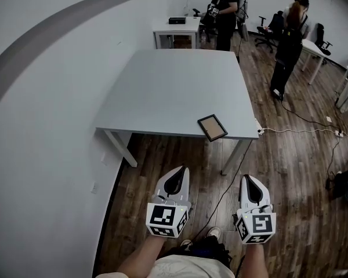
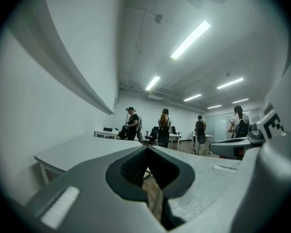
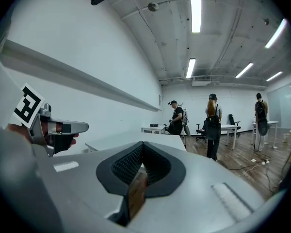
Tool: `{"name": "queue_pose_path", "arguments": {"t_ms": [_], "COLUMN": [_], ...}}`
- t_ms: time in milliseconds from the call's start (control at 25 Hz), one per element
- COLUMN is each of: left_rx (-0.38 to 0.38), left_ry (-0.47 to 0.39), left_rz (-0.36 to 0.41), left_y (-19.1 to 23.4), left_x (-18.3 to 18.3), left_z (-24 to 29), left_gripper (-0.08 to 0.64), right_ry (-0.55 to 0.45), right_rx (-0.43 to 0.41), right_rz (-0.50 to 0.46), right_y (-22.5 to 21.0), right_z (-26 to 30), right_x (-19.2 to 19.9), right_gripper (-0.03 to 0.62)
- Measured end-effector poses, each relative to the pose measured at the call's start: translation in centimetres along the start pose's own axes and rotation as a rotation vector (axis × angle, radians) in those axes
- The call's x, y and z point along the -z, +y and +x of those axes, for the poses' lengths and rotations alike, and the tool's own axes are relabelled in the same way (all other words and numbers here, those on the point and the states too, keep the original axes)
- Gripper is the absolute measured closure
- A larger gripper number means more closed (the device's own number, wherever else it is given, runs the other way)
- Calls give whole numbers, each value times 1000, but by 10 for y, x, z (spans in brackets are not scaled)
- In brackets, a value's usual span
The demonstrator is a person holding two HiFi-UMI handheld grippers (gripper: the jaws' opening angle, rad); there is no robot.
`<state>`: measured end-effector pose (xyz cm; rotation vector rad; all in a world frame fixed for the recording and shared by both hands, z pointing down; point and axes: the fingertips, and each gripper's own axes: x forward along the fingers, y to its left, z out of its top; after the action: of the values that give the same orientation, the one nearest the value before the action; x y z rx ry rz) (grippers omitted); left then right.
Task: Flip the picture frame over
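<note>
- One picture frame [image 1: 212, 127] lies flat by the near right edge of the table [image 1: 168, 91]. Probably light, stiff, maybe glass-fronted, so I'd pinch its border at the edge.
- Well short of it, left gripper [image 1: 177, 172] and right gripper [image 1: 247, 181] hang with jaws closed on nothing.

Pretty plain office space: white wall [image 1: 40, 143] on the left with a grey band [image 1: 58, 30] curving across it, dark wood plank floor [image 1: 290, 178], and a big grey counter [image 1: 162, 91] up against the wall. Behind it there's a small white desk [image 1: 177, 28], with office chairs [image 1: 272, 25] and another desk [image 1: 314, 49] off to the right. A white cable [image 1: 296, 131] trails over the floor. The ceiling [image 3: 150, 28] is bare, with long strip lights [image 3: 194, 4].
</note>
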<state>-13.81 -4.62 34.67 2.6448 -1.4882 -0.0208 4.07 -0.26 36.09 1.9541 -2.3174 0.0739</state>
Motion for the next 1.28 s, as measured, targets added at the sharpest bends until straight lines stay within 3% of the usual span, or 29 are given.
{"name": "queue_pose_path", "arguments": {"t_ms": [200,640,1280], "left_rx": [-14,-73,-129], "left_ry": [12,3,31], "left_rz": [-1,9,37], "left_y": [-1,-19,-59], "left_x": [3,-12,2], "left_z": [30,113,193], "left_gripper": [560,560,560], "right_ry": [16,-14,-3], "right_rx": [-24,-87,-151], "right_rz": [30,34,6], "right_y": [-18,-90,-161], "right_z": [28,92,136], "right_x": [10,-10,4], "right_gripper": [570,569,569]}}
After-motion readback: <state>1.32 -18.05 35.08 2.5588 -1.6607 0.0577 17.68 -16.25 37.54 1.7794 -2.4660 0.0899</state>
